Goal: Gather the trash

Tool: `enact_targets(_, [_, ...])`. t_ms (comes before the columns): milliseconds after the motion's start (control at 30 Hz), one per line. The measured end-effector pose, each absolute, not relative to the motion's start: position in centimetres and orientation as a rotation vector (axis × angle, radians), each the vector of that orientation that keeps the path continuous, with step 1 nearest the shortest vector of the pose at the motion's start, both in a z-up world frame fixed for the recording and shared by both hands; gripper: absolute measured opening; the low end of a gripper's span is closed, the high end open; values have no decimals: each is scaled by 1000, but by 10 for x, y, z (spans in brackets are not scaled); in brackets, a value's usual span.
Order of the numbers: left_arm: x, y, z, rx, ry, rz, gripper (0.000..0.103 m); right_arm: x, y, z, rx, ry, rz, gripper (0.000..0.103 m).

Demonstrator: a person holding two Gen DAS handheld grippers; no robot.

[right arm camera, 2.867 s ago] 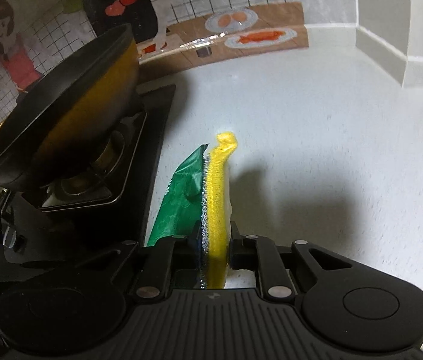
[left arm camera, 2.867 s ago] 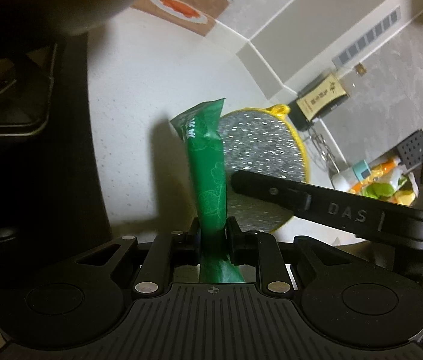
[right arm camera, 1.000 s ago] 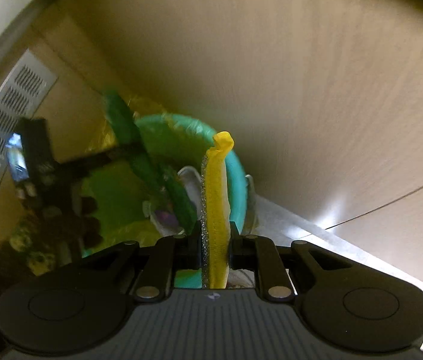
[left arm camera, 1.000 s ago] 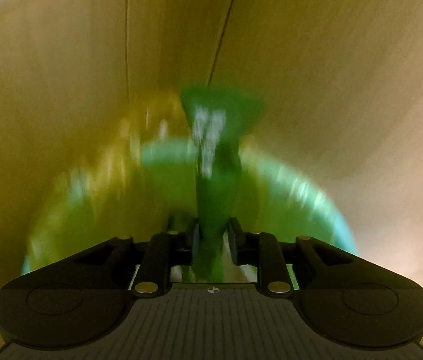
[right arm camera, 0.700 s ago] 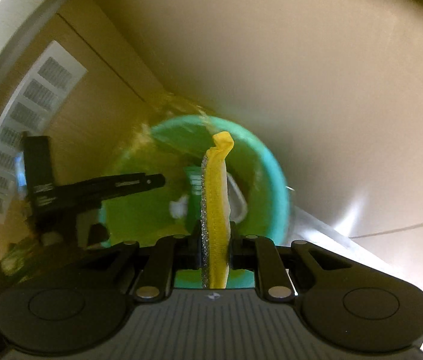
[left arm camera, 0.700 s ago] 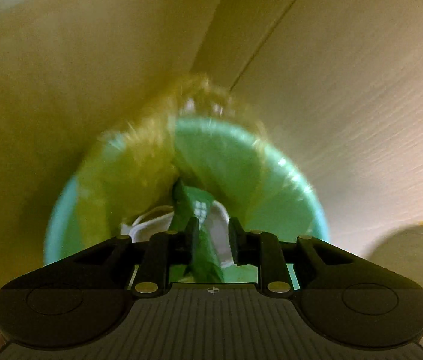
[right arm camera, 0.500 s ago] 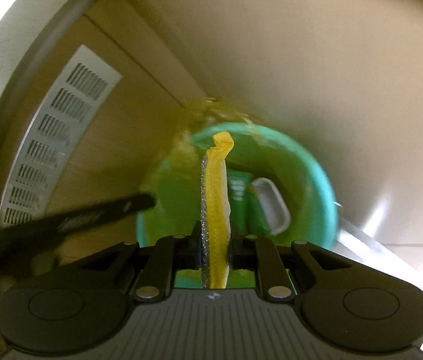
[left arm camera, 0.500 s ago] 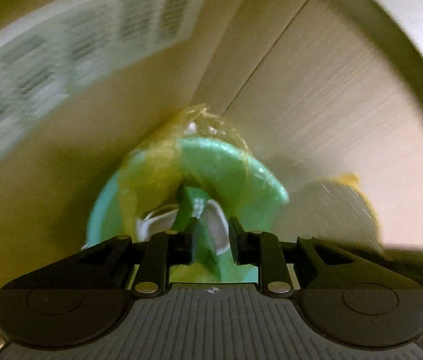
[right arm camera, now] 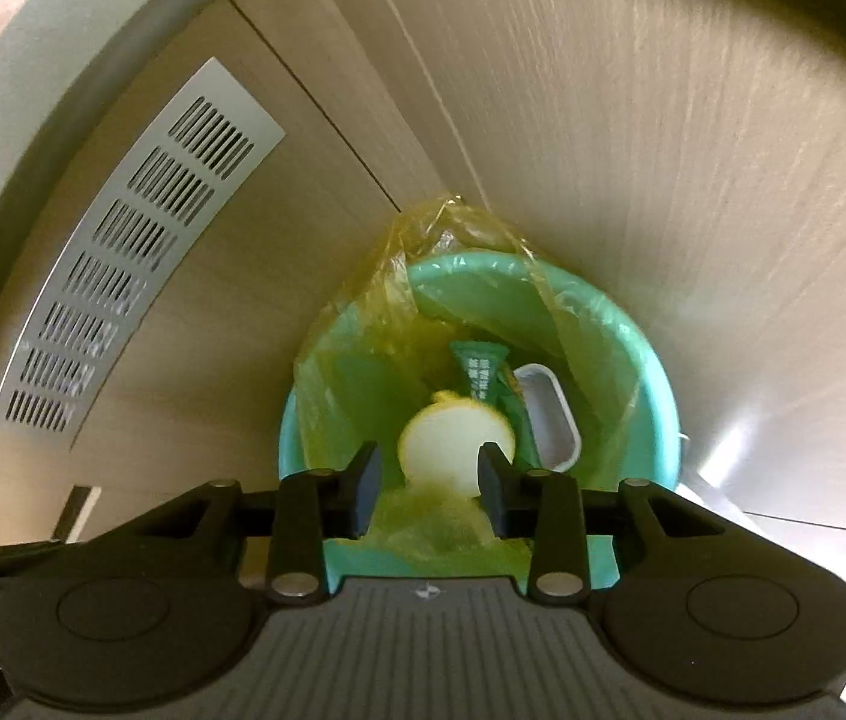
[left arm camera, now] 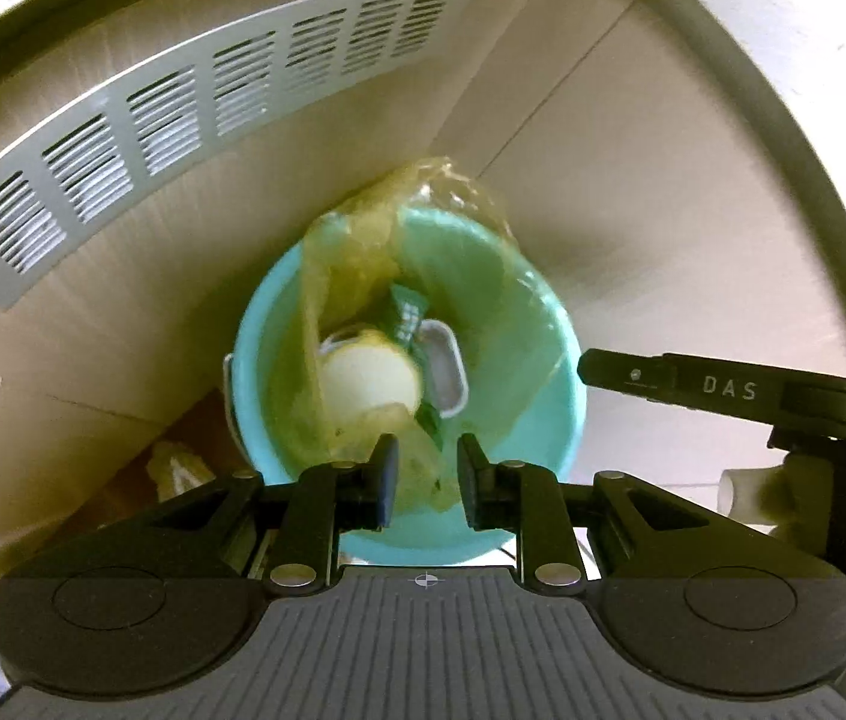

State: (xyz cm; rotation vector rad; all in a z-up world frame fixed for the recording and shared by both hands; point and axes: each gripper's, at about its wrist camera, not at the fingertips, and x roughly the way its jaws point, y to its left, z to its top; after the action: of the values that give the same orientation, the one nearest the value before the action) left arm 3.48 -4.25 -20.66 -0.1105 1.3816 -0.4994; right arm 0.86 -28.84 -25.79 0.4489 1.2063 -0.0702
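Trash lies in the bin below both grippers, not in either of them. Nearest the lens in the right wrist view, the right gripper has its jaws spread with nothing between them, poised straight above the bin's mouth; a release over the opening would explain that pose, I judge. The left gripper likewise has its jaws parted and empty, over the near rim; the right one's finger juts into its view from the right, so the two tools hang close together and could knock each other on the way out. Beneath them a round yellow-edged pad rests white face up, blurred in the left view, so it may not have settled. Beside it a green wrapper stands slanted against a white tray. All three sit inside the yellow liner, whose loose top bunches up at the far rim and droops across part of the opening; that slack plastic is what could snag a finger. Beyond the bin stand beige cabinet panels with a slotted vent to the left. By my reading, this load is delivered.
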Motion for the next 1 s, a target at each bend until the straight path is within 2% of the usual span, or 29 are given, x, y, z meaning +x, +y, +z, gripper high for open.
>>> enact_targets(233, [16, -42, -174, -83, 1337, -485, 24, -17, -278, -220, 376, 1194, -50, 47])
enact_targets(300, [13, -37, -160, -92, 1305, -481, 24, -23, -270, -204, 347, 1164, -19, 54])
enact_targets(500, [0, -20, -114, -117, 1179, -460, 24, -38, -239, -150, 276, 1044, 99, 57])
enact_targets(633, [-12, -7, -84, -134, 1012, -441, 23, -44, -219, -111, 228, 891, 161, 58])
enact_targets(700, [-20, 3, -66, -137, 905, -433, 22, -46, -209, -93, 199, 803, 175, 62])
enact_targets(767, [-27, 11, -49, -121, 810, -405, 18, -47, -201, -77, 180, 736, 191, 63])
enact_targets(867, [-39, 15, -30, -88, 687, -369, 16, -47, -190, -58, 164, 677, 219, 72])
enact_targets(1000, [-55, 18, -15, -58, 612, -249, 16, -53, -177, -42, 106, 607, 225, 75])
